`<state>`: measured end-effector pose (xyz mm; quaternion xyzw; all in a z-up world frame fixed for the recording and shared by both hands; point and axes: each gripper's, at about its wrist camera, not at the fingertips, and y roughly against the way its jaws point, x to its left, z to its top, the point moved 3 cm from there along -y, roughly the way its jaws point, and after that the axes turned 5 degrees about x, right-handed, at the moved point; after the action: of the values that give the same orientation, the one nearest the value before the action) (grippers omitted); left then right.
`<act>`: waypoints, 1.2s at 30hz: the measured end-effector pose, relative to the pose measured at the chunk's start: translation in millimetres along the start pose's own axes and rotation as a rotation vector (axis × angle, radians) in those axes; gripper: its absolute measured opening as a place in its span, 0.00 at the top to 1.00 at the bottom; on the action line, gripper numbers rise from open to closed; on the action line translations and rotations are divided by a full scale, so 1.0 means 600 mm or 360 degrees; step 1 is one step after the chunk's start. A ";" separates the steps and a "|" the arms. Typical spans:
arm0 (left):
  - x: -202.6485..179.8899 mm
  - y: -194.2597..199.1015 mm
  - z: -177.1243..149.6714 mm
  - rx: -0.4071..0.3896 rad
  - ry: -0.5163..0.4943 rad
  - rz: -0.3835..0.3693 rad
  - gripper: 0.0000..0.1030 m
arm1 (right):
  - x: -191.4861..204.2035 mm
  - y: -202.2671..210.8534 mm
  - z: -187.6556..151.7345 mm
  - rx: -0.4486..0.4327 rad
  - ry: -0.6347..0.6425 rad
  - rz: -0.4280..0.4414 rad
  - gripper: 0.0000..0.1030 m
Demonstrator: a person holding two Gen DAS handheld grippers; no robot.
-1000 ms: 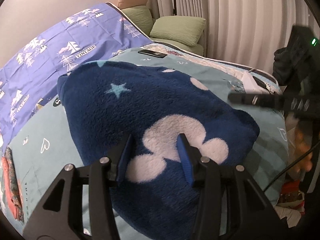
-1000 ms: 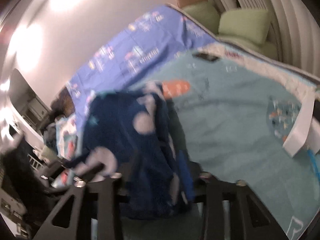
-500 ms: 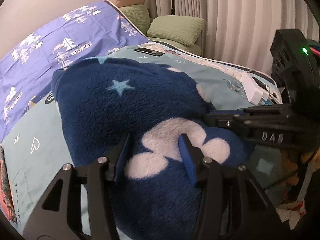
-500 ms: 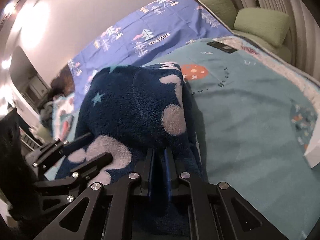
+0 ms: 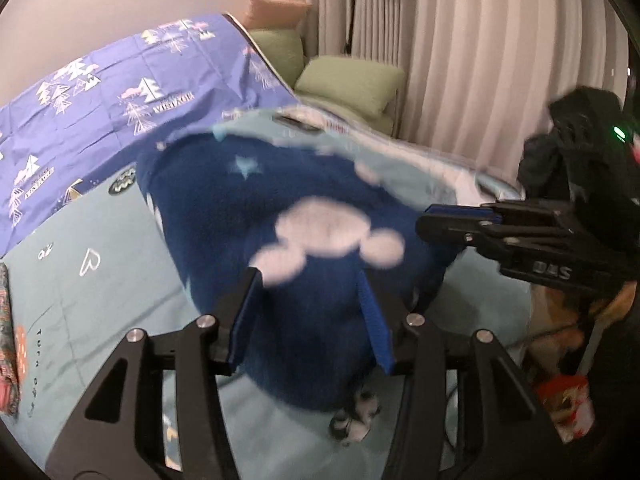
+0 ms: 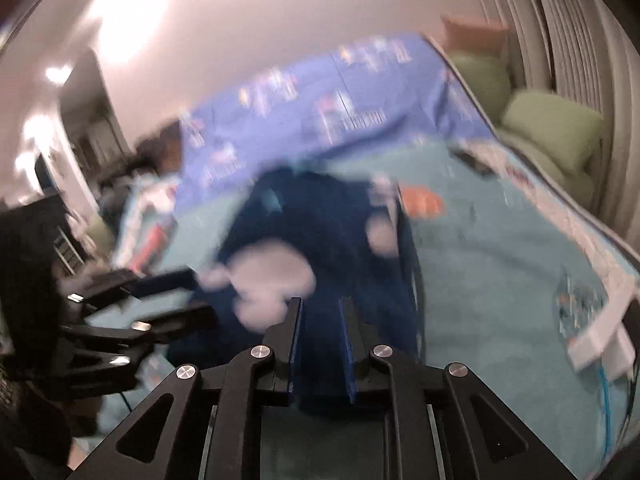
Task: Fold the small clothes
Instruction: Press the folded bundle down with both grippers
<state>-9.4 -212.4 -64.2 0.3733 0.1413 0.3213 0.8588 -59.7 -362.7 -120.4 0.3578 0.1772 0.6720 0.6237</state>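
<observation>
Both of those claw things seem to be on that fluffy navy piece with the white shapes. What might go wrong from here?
1. The right gripper is letting its jaws open with the navy fleece garment between them; that edge may slip out and the fold fall apart.
2. The left gripper takes in a thick bunch of fleece, so it may pull up several layers and crumple the fold.
3. The teal bedspread beneath is soft and could get dragged along.
</observation>
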 end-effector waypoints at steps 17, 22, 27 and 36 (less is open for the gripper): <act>0.027 0.045 0.086 -0.0180 -0.0005 -0.0034 0.48 | 0.001 0.021 0.107 -0.0060 0.0015 0.0100 0.79; 0.076 -0.029 0.160 -0.0111 0.0036 0.0062 0.48 | 0.000 -0.041 0.176 0.0002 -0.0058 0.0193 0.79; 0.139 -0.150 0.152 0.0114 0.0192 0.0035 0.48 | -0.019 -0.142 0.178 0.0173 -0.0137 0.0182 0.79; 0.148 -0.203 0.104 0.0112 0.0204 -0.0069 0.47 | -0.034 -0.207 0.148 0.0279 -0.0072 0.0152 0.80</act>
<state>141.8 -251.0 -111.0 0.3787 0.2153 0.3209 0.8410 90.3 -381.0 -150.4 0.4341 0.2040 0.6746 0.5610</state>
